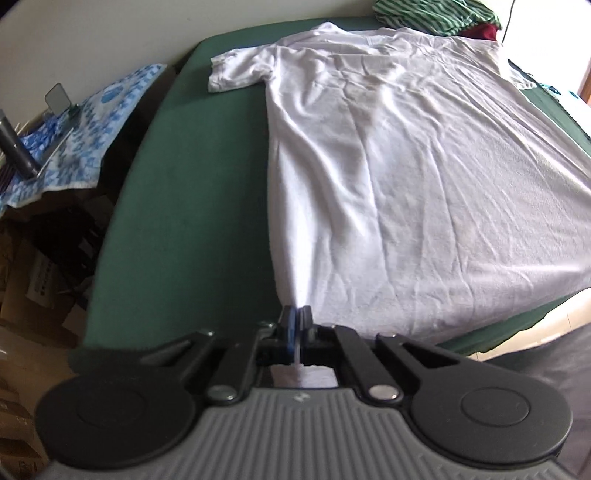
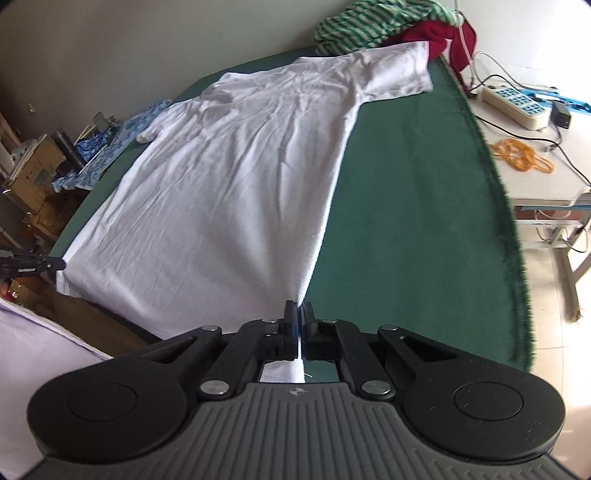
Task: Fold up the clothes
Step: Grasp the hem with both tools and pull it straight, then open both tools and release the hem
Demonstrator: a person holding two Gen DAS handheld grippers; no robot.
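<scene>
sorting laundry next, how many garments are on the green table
3: white t-shirt spread flat across the middle, green striped garment and dark red garment bunched at the far corner. More may lie hidden underneath.

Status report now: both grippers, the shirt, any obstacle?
Left gripper shut on white shirt hem corner. Right gripper same. Nothing in the way.

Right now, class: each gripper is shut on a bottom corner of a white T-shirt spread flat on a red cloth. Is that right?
One slip: the cloth under the white T-shirt is green, not red, as the right wrist view shows. The rest stands: the left gripper and right gripper are each shut on a bottom corner.
</scene>
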